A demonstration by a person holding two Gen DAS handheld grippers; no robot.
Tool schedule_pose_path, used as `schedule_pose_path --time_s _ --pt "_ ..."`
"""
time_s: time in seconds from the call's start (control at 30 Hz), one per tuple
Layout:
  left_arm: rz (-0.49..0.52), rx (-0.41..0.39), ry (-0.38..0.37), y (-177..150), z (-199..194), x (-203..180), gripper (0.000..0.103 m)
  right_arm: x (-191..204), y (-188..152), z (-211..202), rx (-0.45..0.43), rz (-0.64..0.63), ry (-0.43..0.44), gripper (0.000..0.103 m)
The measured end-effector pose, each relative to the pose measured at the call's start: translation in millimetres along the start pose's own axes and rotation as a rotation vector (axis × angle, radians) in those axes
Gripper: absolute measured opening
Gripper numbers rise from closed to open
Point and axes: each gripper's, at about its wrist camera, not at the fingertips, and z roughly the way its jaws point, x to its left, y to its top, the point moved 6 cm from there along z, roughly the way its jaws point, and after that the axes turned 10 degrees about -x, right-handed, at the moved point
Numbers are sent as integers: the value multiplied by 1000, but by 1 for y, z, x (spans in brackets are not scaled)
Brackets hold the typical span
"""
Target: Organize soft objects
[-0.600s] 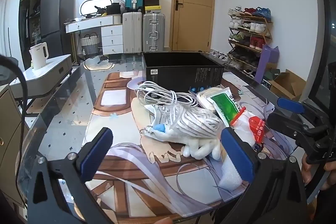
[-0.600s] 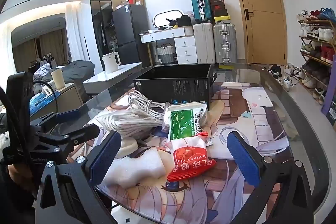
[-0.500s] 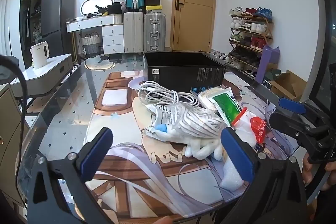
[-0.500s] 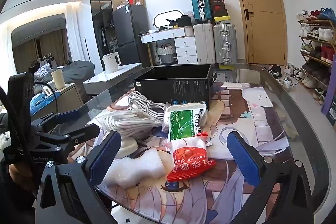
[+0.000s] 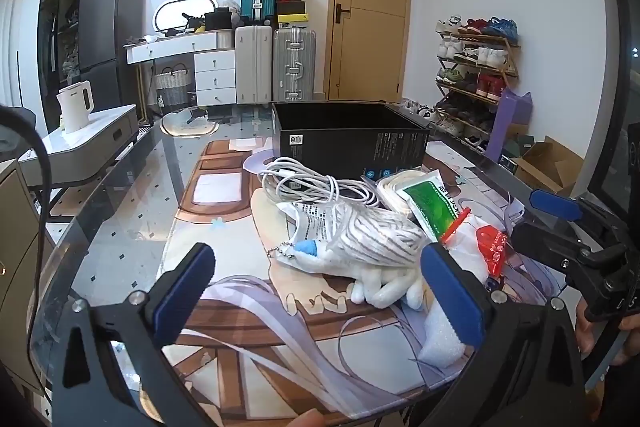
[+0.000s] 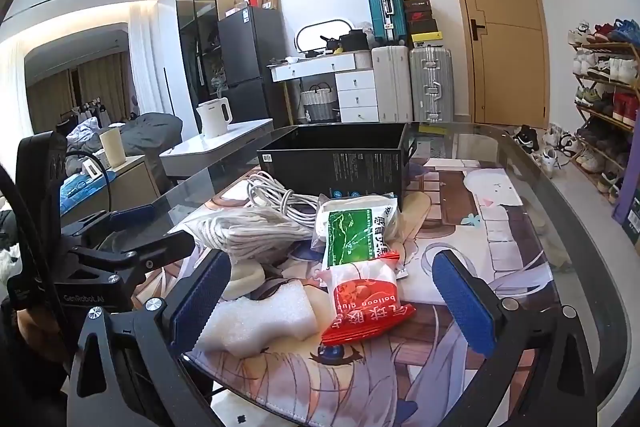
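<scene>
A pile of soft things lies on the printed mat in front of an open black box [image 5: 348, 143] [image 6: 340, 159]. It holds a striped white plush toy [image 5: 360, 243] [image 6: 256, 231], a coiled white cable [image 5: 312, 183] [image 6: 276, 195], a green-and-white packet [image 5: 430, 205] [image 6: 354, 235], a red-and-white packet [image 6: 366, 297] [image 5: 486, 249] and a white foam piece [image 6: 260, 319] [image 5: 442, 339]. My left gripper [image 5: 320, 291] is open, just short of the plush. My right gripper [image 6: 332, 297] is open, with the red packet between its fingers, untouched.
The glass table edge [image 6: 580, 227] curves round the mat. A white kettle [image 5: 76, 105] stands on a side unit at the left. Suitcases [image 5: 276, 67], a door and a shoe rack [image 5: 476, 67] line the far wall. A cardboard box [image 5: 548, 163] sits on the floor.
The left wrist view has shifted very slightly; the pile and both open grippers are otherwise as before.
</scene>
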Motion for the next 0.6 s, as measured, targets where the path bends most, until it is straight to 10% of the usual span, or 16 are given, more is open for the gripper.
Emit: schedule_pose_path --time_s 0.6 --pt "19 -26 -4 1 -1 -6 103 -1 2 -3 -5 0 -2 102"
